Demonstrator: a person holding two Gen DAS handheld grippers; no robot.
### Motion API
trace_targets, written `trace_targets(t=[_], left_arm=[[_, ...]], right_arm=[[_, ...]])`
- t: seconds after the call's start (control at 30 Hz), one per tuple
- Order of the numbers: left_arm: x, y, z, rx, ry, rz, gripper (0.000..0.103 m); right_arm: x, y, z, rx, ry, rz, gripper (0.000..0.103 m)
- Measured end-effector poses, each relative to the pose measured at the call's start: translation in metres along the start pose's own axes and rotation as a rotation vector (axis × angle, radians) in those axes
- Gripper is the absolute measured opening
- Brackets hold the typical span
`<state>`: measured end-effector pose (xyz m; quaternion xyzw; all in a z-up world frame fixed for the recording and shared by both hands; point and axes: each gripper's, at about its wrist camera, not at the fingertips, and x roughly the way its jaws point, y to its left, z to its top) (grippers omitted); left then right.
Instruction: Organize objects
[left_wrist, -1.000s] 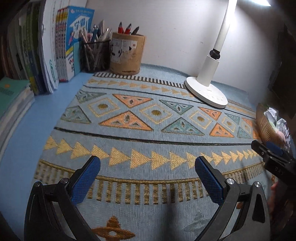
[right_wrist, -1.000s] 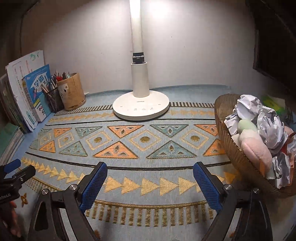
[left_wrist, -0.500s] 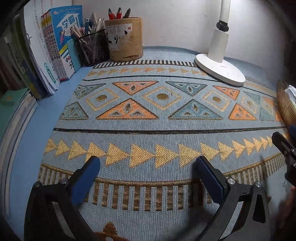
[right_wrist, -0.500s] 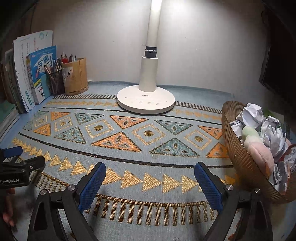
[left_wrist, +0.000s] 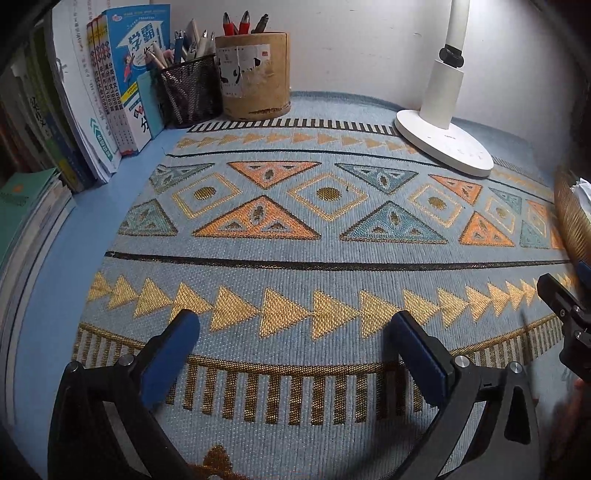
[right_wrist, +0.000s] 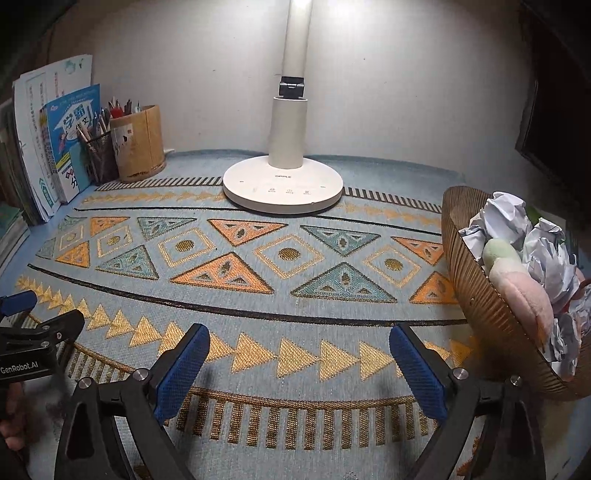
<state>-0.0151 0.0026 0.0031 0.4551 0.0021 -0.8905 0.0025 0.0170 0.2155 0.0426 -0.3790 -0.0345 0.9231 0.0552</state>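
My left gripper (left_wrist: 295, 354) is open and empty, low over the front of a patterned blue mat (left_wrist: 325, 229). My right gripper (right_wrist: 299, 365) is open and empty over the same mat. A brown ribbed basket (right_wrist: 476, 295) at the right holds crumpled white paper (right_wrist: 506, 218) and a pink and green plush toy (right_wrist: 517, 288). A black mesh pen cup (left_wrist: 192, 92) and a round bamboo pen holder (left_wrist: 255, 74) stand at the back left. The right gripper shows at the right edge of the left wrist view (left_wrist: 569, 314).
Upright books (left_wrist: 125, 85) stand along the left, with a stack of flat books (left_wrist: 26, 206) in front of them. A white desk lamp (right_wrist: 284, 184) stands at the back by the wall. The left gripper shows at the left edge of the right wrist view (right_wrist: 33, 332).
Both grippers have stayed open and empty. The left view has swung left and closer to the pen holders. The right view has shifted so the lamp sits more central and the basket closer.
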Motion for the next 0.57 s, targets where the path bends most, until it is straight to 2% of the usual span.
trace_targets(t=[0.57], left_arm=[[0.0,-0.0004,0.0002,0.0,0.0,0.0,0.103]], right_arm=[[0.0031,-0.0012,0.0002,0.011,0.022,-0.003,0.098]])
